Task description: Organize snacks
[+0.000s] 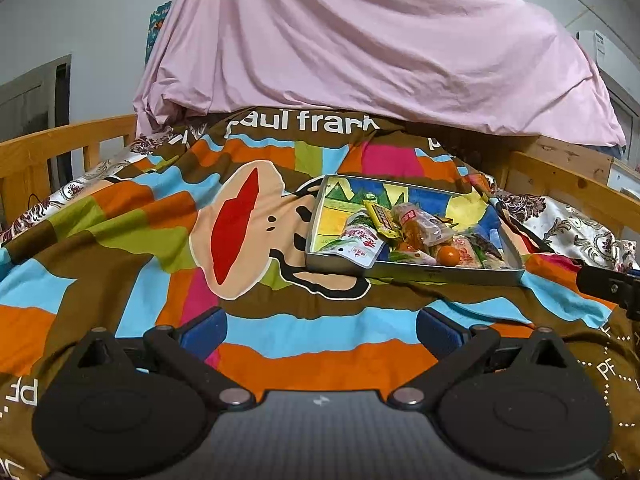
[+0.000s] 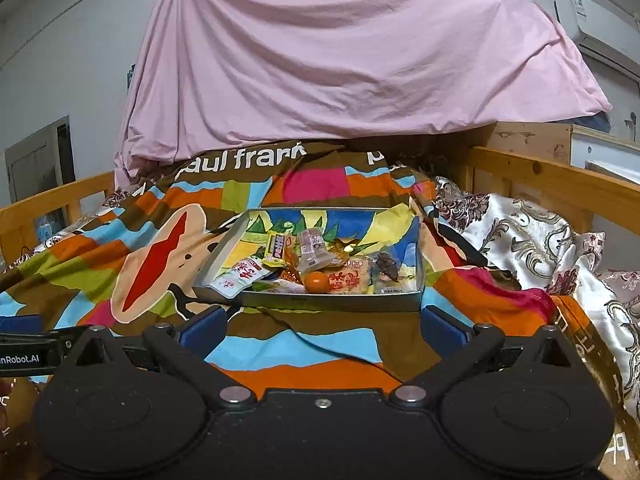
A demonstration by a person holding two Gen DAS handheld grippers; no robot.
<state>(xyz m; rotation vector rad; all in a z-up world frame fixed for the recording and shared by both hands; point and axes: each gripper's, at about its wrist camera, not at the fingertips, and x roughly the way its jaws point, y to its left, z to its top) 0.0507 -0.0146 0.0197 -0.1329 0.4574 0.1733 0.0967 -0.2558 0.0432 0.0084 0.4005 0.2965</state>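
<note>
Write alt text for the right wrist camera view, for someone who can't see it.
A shallow metal tray of jumbled snack packets and a small orange fruit sits on a colourful cartoon-monkey bedspread, straight ahead of the open, empty right gripper. A pink sheet is draped behind, and the left gripper pokes in at the left edge.

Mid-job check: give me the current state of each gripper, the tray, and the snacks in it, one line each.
left gripper: open, empty, over the blanket short of the tray.
right gripper: open, empty, facing the tray's near wall.
tray: flat on the blanket, uncovered.
white packet: overhanging the tray's near-left rim.
orange fruit: loose, at the near wall.
clear wrapped roll: lying on top of the pile.
blanket: spread over the bed, wrinkled.
</note>
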